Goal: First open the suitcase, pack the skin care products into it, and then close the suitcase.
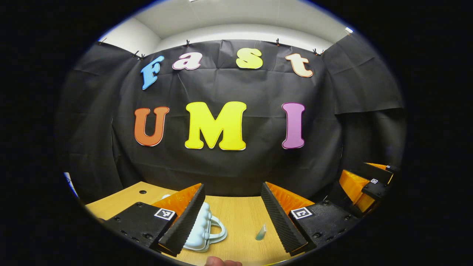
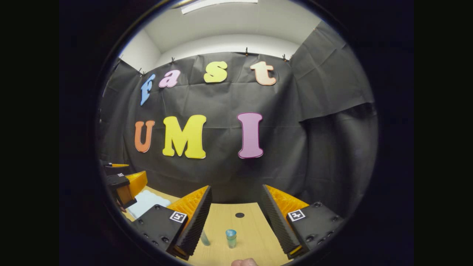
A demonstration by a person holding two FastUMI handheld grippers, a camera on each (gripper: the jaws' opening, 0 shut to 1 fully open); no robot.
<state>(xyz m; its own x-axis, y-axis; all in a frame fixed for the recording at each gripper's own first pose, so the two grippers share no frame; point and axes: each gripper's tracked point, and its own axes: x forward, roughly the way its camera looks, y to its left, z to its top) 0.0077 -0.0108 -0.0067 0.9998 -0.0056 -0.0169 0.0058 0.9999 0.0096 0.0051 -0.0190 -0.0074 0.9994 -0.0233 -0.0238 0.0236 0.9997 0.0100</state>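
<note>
Suitcase point(image 1: 201, 231), pale and shut, lies on the bench point(image 1: 240, 218) under the left tool point(image 1: 232, 221); both tools hang released, holding nothing. Opening comes first: the left tool must reach its handle. A small bottle point(image 2: 231, 238) waits below the right tool point(image 2: 236, 225).

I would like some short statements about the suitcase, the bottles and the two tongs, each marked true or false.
1. The small pale blue hard-shell suitcase lies closed on the light wooden table. True.
2. The left tongs grip the suitcase handle. False: they are open, holding nothing.
3. A small translucent green bottle with a blue cap stands upright on the table. True.
4. The right tongs are shut on that bottle. False: they are open, and the bottle stands free between the fingers.
</note>
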